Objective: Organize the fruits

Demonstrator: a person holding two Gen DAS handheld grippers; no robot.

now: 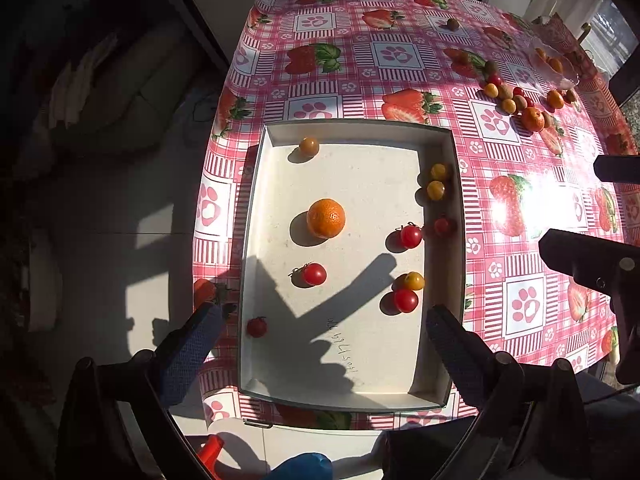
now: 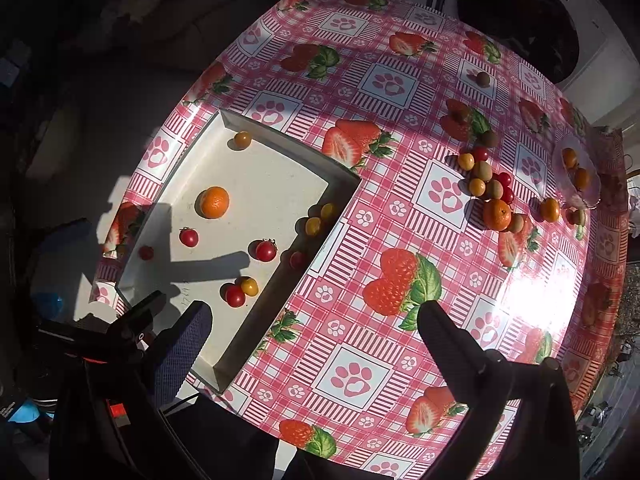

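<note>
A white tray (image 1: 360, 176) (image 2: 276, 184) lies on the strawberry-print tablecloth. In it are an orange (image 1: 326, 218) (image 2: 215, 202) and several red and yellow cherry tomatoes, such as a red one (image 1: 314, 274). My left gripper (image 1: 324, 326) hangs above the tray's near end, open, with nothing between its blue-padded fingers. My right gripper (image 2: 316, 324) is open too, above the tray's right corner and the cloth beside it, holding nothing. A loose pile of fruit (image 2: 490, 188) (image 1: 516, 100) with another orange (image 2: 497, 214) lies farther right on the cloth.
A clear dish (image 2: 596, 184) (image 1: 538, 46) holding small orange fruits stands at the far right table edge. One small brown fruit (image 2: 483, 79) (image 1: 453, 24) lies alone near the back. A washing machine (image 2: 560, 20) stands behind the table. Floor drops off left of the tray.
</note>
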